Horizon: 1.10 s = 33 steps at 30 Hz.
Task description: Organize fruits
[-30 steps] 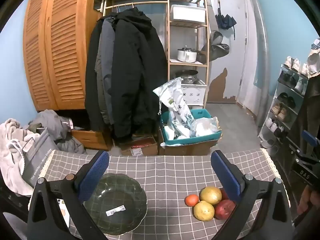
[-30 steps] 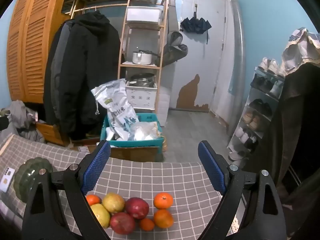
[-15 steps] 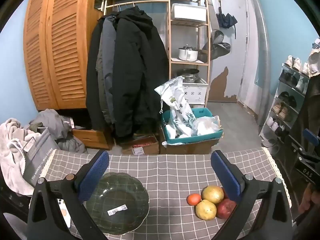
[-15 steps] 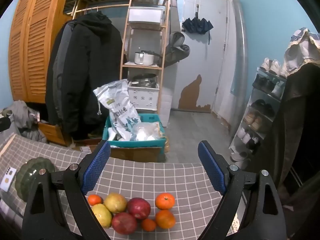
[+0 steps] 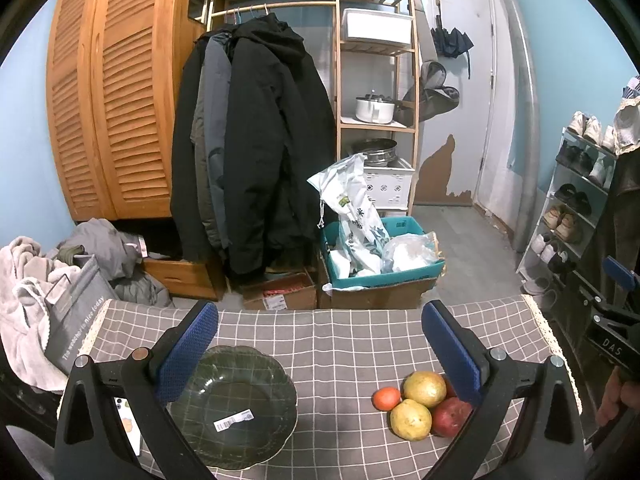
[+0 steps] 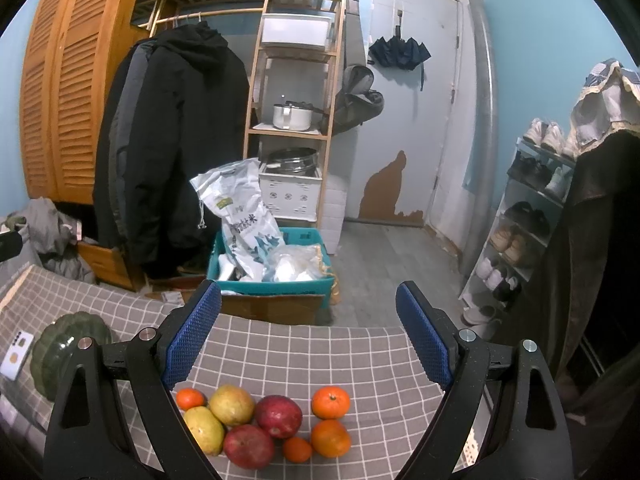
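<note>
Left gripper [image 5: 320, 344] wide open, empty, above the checked tablecloth [image 5: 344, 344]. Right gripper [image 6: 308, 332] likewise spread wide, holding nothing. Fruits [image 6: 264, 424] clustered toward the cloth's right end; green glass bowl [image 5: 236, 404] toward the left end, well apart.

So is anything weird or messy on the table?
Two small things. The green glass bowl has a white barcode sticker stuck inside it and holds no fruit. The fruits all sit loose in a bunch on the checked tablecloth. Nothing looks spilled or broken.
</note>
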Each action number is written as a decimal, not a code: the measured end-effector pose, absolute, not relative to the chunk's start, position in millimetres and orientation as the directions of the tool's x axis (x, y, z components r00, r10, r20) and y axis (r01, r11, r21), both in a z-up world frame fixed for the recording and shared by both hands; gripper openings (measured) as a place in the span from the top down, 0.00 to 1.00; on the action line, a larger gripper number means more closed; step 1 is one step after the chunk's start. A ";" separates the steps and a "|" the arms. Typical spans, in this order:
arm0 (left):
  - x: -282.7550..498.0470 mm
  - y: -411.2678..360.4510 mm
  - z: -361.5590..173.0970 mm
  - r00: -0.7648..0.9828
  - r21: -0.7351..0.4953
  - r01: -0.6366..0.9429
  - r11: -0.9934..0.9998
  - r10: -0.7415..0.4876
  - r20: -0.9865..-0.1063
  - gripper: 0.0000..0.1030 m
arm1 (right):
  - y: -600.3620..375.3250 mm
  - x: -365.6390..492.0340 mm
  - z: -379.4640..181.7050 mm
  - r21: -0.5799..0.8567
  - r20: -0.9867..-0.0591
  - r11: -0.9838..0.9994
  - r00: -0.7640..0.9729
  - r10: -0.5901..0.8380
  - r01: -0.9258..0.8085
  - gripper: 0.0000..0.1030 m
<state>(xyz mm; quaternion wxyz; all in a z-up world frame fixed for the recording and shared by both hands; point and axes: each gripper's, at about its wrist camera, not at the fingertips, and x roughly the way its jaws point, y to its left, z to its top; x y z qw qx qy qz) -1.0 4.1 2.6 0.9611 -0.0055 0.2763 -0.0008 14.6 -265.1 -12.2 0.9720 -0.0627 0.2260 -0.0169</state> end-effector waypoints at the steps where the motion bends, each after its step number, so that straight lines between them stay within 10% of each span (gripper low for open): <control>1: -1.2 4.1 2.3 0.847 -0.011 -0.002 1.000 -0.004 -0.531 0.00 | -264.3 14.9 -12.5 -0.130 -0.438 0.992 0.897 -0.061 0.004 0.15; 33: -1.1 -0.5 3.2 0.851 -0.014 0.004 1.000 -0.011 -0.525 0.00 | -263.1 14.3 -12.6 -0.134 -0.438 0.991 0.897 -0.063 0.004 0.15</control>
